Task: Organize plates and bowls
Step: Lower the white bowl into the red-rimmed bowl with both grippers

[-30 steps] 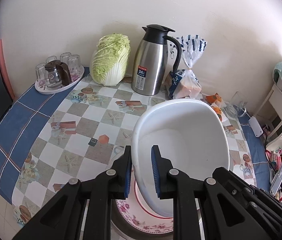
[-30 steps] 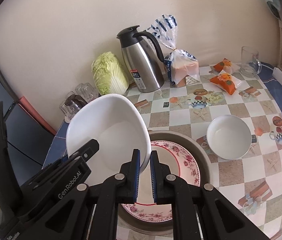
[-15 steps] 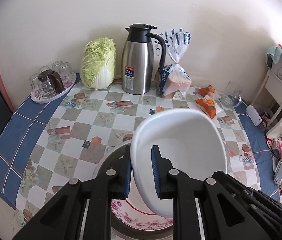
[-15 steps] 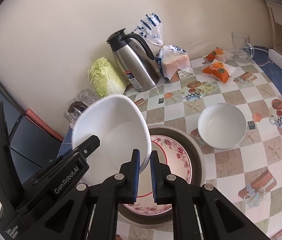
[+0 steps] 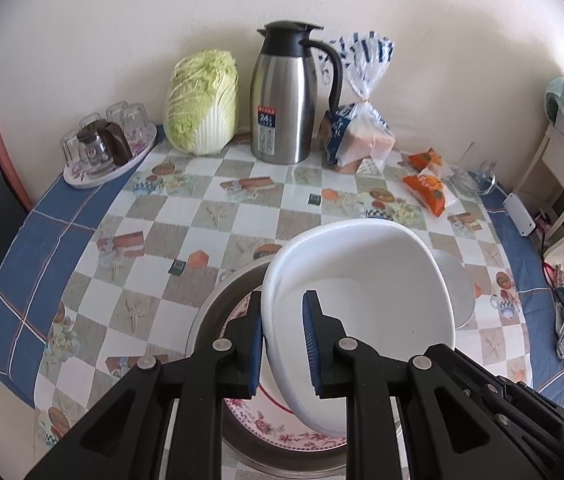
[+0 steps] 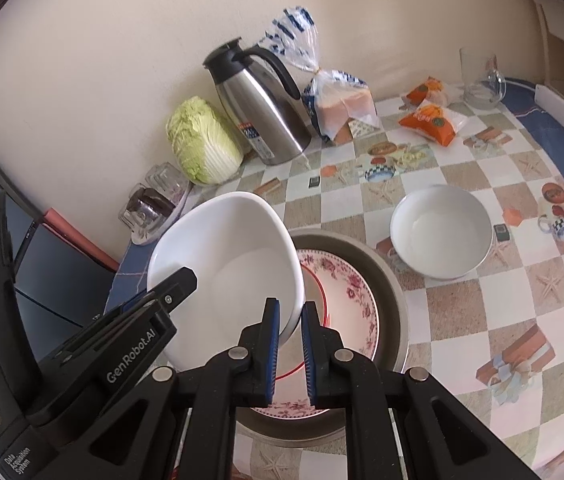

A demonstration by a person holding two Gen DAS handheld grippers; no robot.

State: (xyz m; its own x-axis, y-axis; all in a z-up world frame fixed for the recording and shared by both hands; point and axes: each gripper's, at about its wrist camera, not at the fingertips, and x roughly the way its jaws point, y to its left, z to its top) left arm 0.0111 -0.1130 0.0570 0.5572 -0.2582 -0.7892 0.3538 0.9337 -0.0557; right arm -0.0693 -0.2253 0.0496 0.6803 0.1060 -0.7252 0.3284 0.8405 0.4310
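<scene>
A large white bowl (image 5: 362,300) (image 6: 234,248) hangs tilted above a floral plate (image 6: 346,300) (image 5: 282,432) that lies in a metal basin (image 6: 386,280) (image 5: 218,300). My left gripper (image 5: 282,300) (image 6: 162,292) is shut on the bowl's left rim. My right gripper (image 6: 290,308) is shut on the rim at the opposite side. A smaller white bowl (image 6: 442,232) stands upright on the table right of the basin. In the left wrist view it (image 5: 458,292) is mostly hidden behind the large bowl.
Along the wall stand a tray of glasses (image 5: 106,152), a cabbage (image 5: 202,104), a steel thermos jug (image 5: 286,96) and a bagged loaf (image 5: 358,136). Orange snack packets (image 6: 430,120) and a glass mug (image 6: 482,80) lie at the far right. Checked cloth (image 5: 186,240) shows left of the basin.
Both grippers keep their hold on the large bowl. It has shifted slightly with them and tilted a little over the basin, and more of the table shows in the left wrist view.
</scene>
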